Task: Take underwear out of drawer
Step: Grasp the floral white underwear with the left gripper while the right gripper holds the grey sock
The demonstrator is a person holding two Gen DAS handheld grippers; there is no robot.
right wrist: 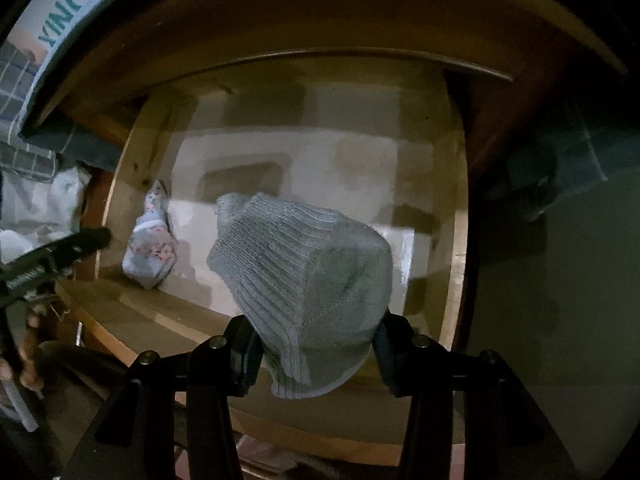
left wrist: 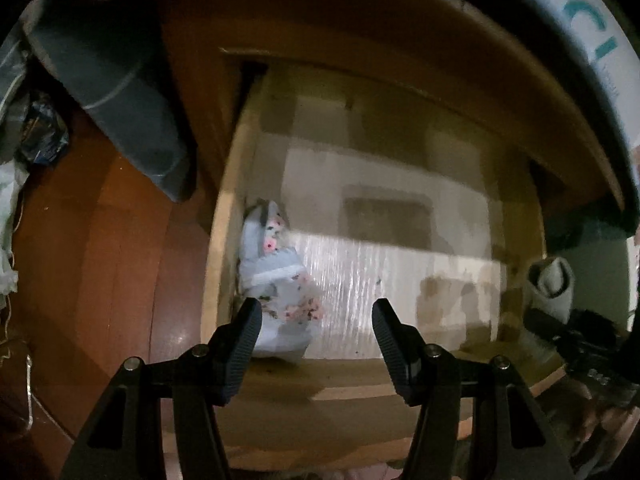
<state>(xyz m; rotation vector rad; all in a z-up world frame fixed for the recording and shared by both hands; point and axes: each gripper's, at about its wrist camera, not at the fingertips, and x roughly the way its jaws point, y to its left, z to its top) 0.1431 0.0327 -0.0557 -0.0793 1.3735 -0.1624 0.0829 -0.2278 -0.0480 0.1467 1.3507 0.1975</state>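
Note:
An open wooden drawer [left wrist: 218,264] with a pale paper lining fills both views. A rolled light-blue floral underwear [left wrist: 276,284] lies in its front-left corner; it also shows in the right wrist view [right wrist: 150,246]. My left gripper [left wrist: 316,316] is open, just above and in front of the floral piece, its left finger near the cloth. My right gripper [right wrist: 316,340] is shut on a grey ribbed knit piece [right wrist: 304,276] and holds it above the drawer [right wrist: 456,248]. That grey piece [left wrist: 554,282] shows at the right edge of the left wrist view.
A dark cushion [left wrist: 116,92] hangs over the brown wooden floor [left wrist: 100,264] left of the drawer. A white box with teal letters [left wrist: 592,40] sits on top above. Dark cloth [right wrist: 560,176] hangs to the drawer's right.

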